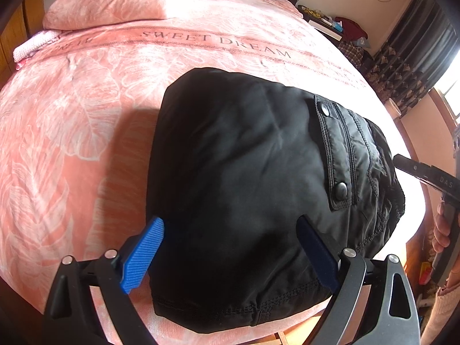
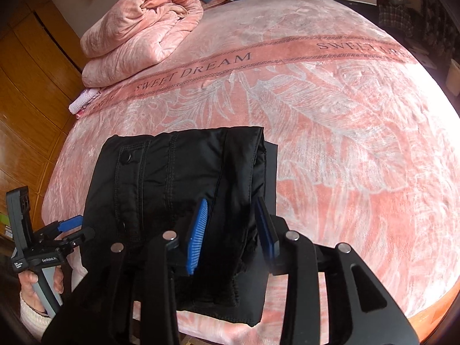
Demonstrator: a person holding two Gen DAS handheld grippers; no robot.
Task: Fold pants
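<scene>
Pants (image 2: 172, 207), black and already folded into a compact stack, lie on the pink bedspread (image 2: 330, 115) near the bed's close edge, right in front of both tools.

At the left, the left gripper (image 1: 230, 247) hangs over the near left end of the stack with its jaws spread wide; the blue pads (image 1: 143, 256) straddle the cloth without pressing it, so it holds nothing. Its far pad sits above the black fabric, the near one just off the stack's left edge over the bedspread.

Toward the middle, the snap-buttoned pocket flap (image 1: 336, 155) faces up, running away from the viewer along the stack.

At the right, the right gripper (image 2: 233, 235) stands partly open over the stack's right edge, where the layered hems and waistband show. Cloth lies between its pads, but they do not appear to pinch it.

The stack's long axis seems to run from the near edge away toward the pillows. By my reading, the right hand is nearer the loose layered edge, so any last tidying or lifting would likely start there.
</scene>
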